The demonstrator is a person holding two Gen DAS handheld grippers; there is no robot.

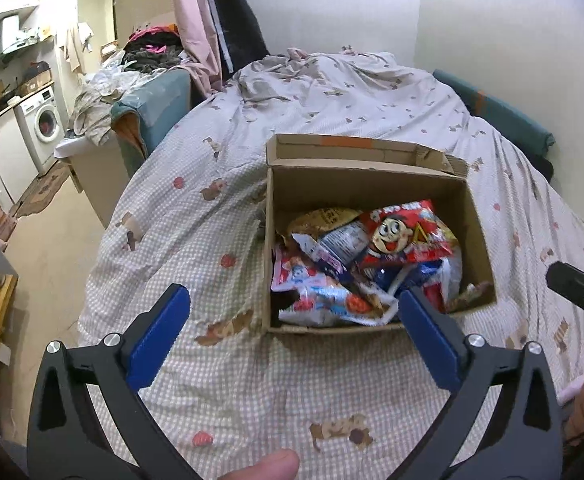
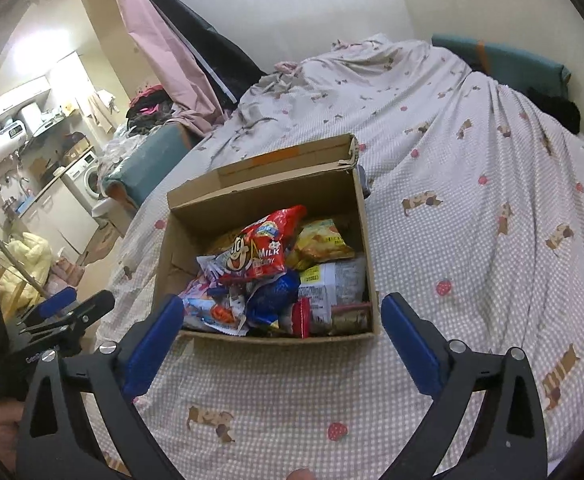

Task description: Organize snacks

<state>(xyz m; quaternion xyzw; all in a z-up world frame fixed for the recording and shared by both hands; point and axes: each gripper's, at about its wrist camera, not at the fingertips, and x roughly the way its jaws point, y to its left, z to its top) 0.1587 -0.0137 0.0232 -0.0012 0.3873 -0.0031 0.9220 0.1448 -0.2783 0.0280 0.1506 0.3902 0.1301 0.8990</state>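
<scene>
An open cardboard box sits on the bed, filled with several snack packets. A red bag with a cartoon face lies on top, a yellow chip bag sits beside it, and a blue packet lies nearer the front. My left gripper hovers open just before the box's near edge, nothing between its blue pads. My right gripper is also open and holds nothing, spread across the box's near side. Each gripper shows at the edge of the other's view: the right gripper, the left gripper.
The box rests on a checked quilt with dog and strawberry prints. A teal pillow lies at the bed's far end by the wall. To the left of the bed are the floor, a clothes pile and a washing machine.
</scene>
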